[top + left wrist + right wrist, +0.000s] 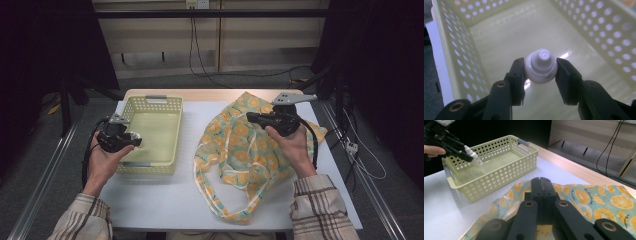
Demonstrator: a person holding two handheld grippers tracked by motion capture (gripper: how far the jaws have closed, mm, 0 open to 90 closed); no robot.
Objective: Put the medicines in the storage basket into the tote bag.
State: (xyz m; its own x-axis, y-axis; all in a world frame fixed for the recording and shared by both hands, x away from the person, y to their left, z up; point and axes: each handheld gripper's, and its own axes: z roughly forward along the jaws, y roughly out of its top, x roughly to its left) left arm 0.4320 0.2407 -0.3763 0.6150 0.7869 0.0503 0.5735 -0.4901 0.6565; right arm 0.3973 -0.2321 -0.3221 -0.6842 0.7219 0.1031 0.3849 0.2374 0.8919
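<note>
White sheeting covers the table [165,200], with a strip of bare wood along its far edge and dark floor, cables and pale wall panels beyond. Over the near-left corner of the yellow perforated basket [172,111], at about nine o'clock on the table, the left gripper [134,142] holds a small white bottle [541,67]. Its jaws stand partly apart, pads pressed on the bottle's two sides, and the cap end points away from the gripper's camera toward the basket floor. In the right gripper view the bottle [474,156] juts from that gripper [465,156] above the basket's [499,173] near rim. The basket's bare floor lies below the bottle, with holed walls around it and grey handles at both short ends.

At about three o'clock lies an orange-print fabric bag [235,150], crumpled, its looped handles trailing toward the table's near edge; it lies just beside the basket, not touching it. The right gripper [250,118] hovers over the bag's upper part, jaws pressed together with nothing between them, pointing toward the basket. Plaid sleeves [320,210] enter from the near edge.
</note>
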